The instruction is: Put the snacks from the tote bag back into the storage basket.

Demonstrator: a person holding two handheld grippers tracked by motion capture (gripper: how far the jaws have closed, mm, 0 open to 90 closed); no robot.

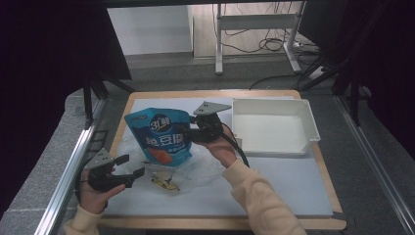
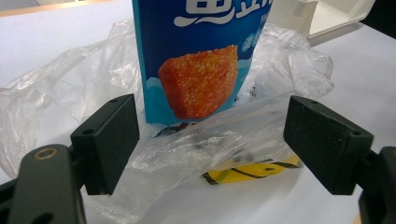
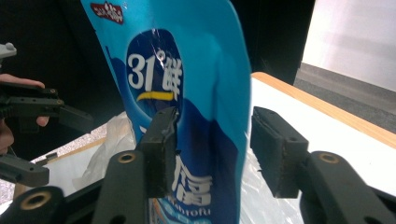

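Upright above the crumpled clear plastic bag (image 1: 195, 169), the blue tofu pouch (image 1: 161, 134) is clamped by the right gripper (image 1: 192, 132), apparently lifted free for the far white tray (image 1: 307, 122). The left gripper (image 1: 131, 166) is held near left with jaws apart around the bag's edge, unpinched.

The blue tofu pouch (image 2: 196, 65) is cut off by the top edge in the left gripper view, its lettering halved. The yellow wrapper (image 2: 252, 169) lies mostly hidden under the clear plastic bag (image 2: 219, 140); its print is unreadable. In the right gripper view, the pouch's bottom runs off the picture's lower edge.
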